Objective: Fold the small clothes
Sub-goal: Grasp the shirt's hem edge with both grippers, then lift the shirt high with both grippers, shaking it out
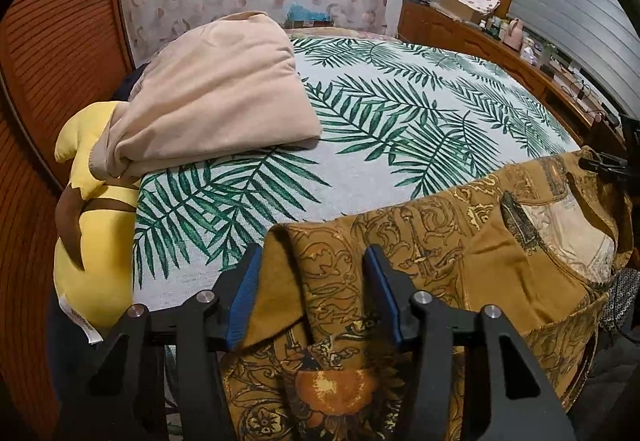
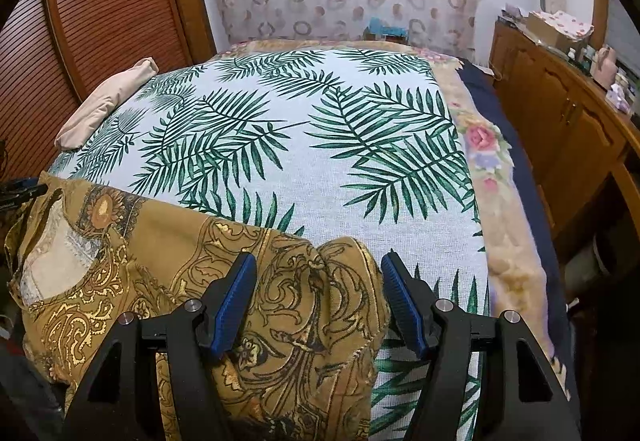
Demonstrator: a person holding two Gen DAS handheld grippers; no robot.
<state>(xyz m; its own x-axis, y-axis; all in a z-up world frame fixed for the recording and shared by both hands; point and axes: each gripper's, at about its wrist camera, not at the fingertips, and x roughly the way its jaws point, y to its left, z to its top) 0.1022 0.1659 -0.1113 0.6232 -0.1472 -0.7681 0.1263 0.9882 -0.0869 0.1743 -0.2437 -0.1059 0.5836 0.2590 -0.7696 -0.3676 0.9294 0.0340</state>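
Note:
A mustard-brown garment with gold and black ornate print (image 1: pixel 460 241) lies at the near edge of the bed, its neck opening at the right in the left wrist view. My left gripper (image 1: pixel 312 261) is open, its blue-padded jaws standing on either side of the garment's left shoulder. In the right wrist view the same garment (image 2: pixel 160 273) lies lower left. My right gripper (image 2: pixel 318 269) is open, its jaws standing on either side of the garment's right shoulder fold. The other gripper's tip shows at the frame edge (image 1: pixel 608 165).
The bed has a white cover with green palm leaves (image 2: pixel 320 145). A folded beige cloth (image 1: pixel 224 89) and a yellow plush toy (image 1: pixel 92 241) lie at the left. A wooden cabinet (image 2: pixel 560 113) with clutter stands right; a louvred wooden door (image 2: pixel 100 13) left.

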